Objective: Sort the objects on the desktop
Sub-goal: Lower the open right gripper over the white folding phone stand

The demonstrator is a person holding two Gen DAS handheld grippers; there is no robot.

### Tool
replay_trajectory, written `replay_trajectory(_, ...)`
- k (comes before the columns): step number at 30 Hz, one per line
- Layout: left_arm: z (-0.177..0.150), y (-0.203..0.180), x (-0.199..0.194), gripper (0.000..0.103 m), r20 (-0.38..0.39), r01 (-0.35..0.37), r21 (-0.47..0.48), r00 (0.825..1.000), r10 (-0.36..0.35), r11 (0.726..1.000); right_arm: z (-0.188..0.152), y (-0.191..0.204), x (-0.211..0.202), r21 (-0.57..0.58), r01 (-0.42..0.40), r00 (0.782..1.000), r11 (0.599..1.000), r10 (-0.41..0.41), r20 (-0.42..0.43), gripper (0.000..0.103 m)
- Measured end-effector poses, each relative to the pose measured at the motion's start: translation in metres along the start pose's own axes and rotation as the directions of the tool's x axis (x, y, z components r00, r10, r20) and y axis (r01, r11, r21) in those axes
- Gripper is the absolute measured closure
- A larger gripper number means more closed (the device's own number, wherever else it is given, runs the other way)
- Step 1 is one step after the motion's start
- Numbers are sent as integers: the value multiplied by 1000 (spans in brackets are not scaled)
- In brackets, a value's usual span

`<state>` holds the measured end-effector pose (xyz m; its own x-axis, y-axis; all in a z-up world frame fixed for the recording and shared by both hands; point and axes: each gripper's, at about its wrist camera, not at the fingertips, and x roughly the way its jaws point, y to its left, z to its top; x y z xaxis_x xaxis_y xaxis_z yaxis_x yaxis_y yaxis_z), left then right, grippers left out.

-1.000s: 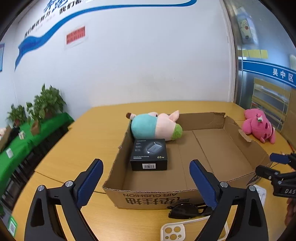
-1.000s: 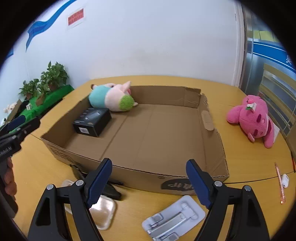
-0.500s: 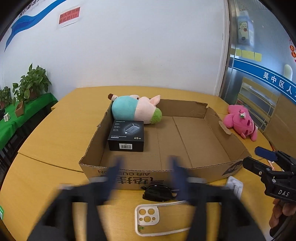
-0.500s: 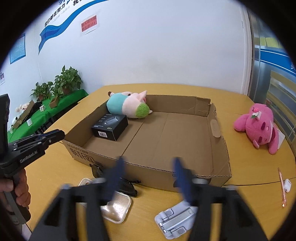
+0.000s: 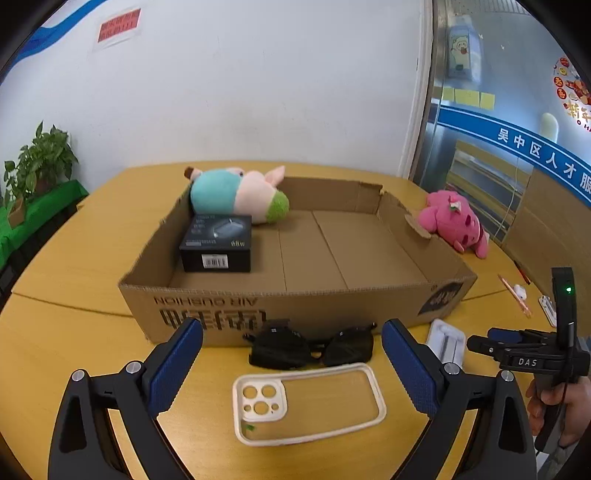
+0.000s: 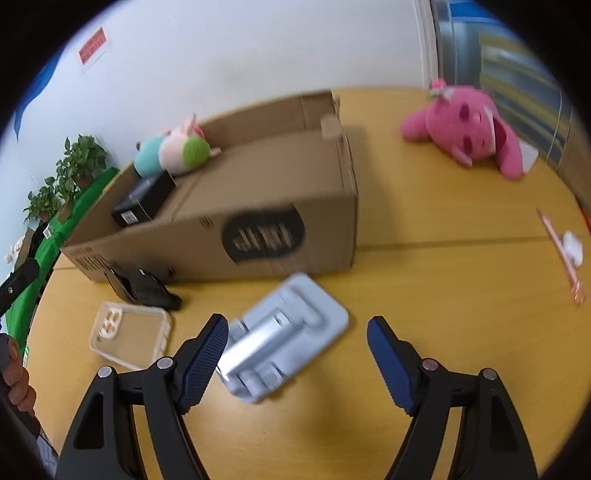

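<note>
Phone stand point(image 6: 286, 334) lies between the wide-open right gripper's point(image 6: 295, 345) fingers — untouched.

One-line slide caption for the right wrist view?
Open right gripper above a grey phone stand on the table, beside the cardboard box.

The cardboard box point(image 5: 295, 306) carries "AIR CUSHION" upside down on its near wall, over larger Chinese characters I cannot make out. The right claw point(image 5: 517, 350), seen from the left wrist, bears "DAS". The blue band point(image 5: 535, 151) on the glass wall reads "吴中区人才服". The red notice point(image 5: 120, 24) is illegible.
</note>
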<state>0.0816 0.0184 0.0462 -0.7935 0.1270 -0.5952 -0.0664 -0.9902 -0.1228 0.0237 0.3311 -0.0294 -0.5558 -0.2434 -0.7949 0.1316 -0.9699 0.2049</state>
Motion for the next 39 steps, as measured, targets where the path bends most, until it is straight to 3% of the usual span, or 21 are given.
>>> replay_trajectory(5,-10,-6,13,4,-52,21,-15,998,-22,1000,1,11,16,-36,-56,998,998,55,-21,25)
replay_trajectory(6,-11,-8,14,4,-59,29,-8,998,-29,1000,3,16,20,-54,-52,999,997,51,-16,26)
replay_trajectory(9,-14,-17,16,4,-69,46,24,997,-44,999,4,29,31,-154,20,999,988,-24,-22,41)
replay_trajectory(13,-18,-30,15,4,-76,94,79,993,-88,992,0,31,31,-157,6,999,988,-12,-34,41)
replay_trajectory(18,-27,-51,22,4,-121,195,126,976,-180,973,-18,48,20,-163,-77,993,984,61,-98,41)
replay_trajectory(21,-34,-65,23,4,-156,253,166,961,-228,953,-29,51,10,-110,-171,979,979,156,-132,40)
replay_trajectory(22,-37,-70,22,4,-165,269,178,956,-241,946,-30,44,6,-56,-232,966,971,223,-128,40)
replay_trajectory(24,-43,-78,22,4,-182,295,205,948,-259,933,-29,31,0,-5,-272,959,962,271,-89,40)
replay_trajectory(28,-51,-91,24,4,-205,307,245,944,-260,920,-8,5,-1,-25,-215,976,976,214,-45,40)
replay_trajectory(32,-51,-94,28,4,-210,318,232,939,-272,919,4,-1,23,-116,-201,978,973,191,-88,40)
replay_trajectory(35,-54,-96,32,4,-224,334,241,933,-282,911,-4,1,31,-106,-240,968,965,229,-103,41)
replay_trajectory(39,-58,-101,37,4,-250,399,274,908,-336,875,-31,16,23,-104,-368,926,924,354,-132,42)
